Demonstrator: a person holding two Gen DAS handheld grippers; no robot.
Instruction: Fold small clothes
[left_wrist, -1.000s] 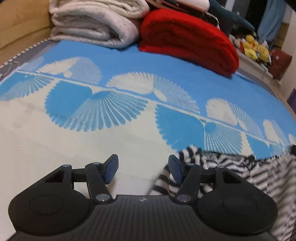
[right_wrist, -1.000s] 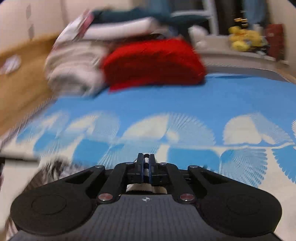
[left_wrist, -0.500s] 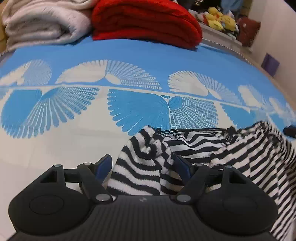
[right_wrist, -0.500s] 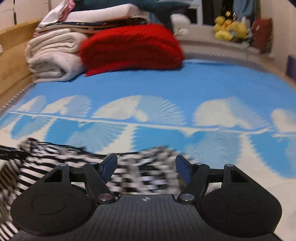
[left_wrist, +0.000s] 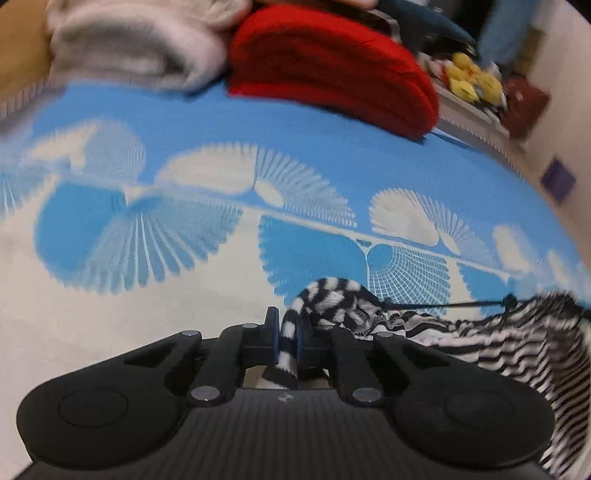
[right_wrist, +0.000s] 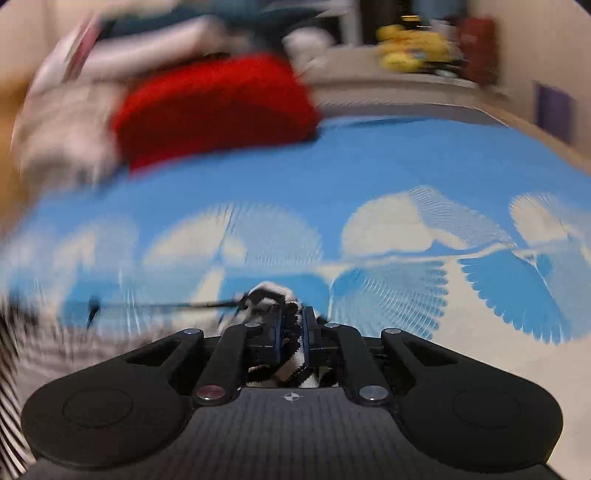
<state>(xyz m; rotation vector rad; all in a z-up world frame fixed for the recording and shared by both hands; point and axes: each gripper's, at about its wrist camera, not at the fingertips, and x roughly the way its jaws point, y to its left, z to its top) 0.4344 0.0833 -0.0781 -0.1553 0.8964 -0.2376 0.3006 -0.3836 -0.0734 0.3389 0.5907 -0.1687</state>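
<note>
Fabric with black and white stripes, the striped garment, is pinched in both tools. Nearest in the left wrist view, the left gripper is clenched on a bunched corner of it, the cloth bulging up past the fingertips and trailing off to the right, where it hangs in loose folds above the bedspread. A thin black cord runs taut along the garment's far edge. In the right wrist view the right gripper is likewise clamped on a wad of the same cloth, with the rest of it blurred at the near left. Beyond both tools lies the blue and white fan-patterned bedspread, bare between the garment and the far side. At that far side sit a folded red blanket and, touching it on the left, a pale folded blanket. Farther right, yellow soft toys rest on a ledge, too blurred to detail.
</note>
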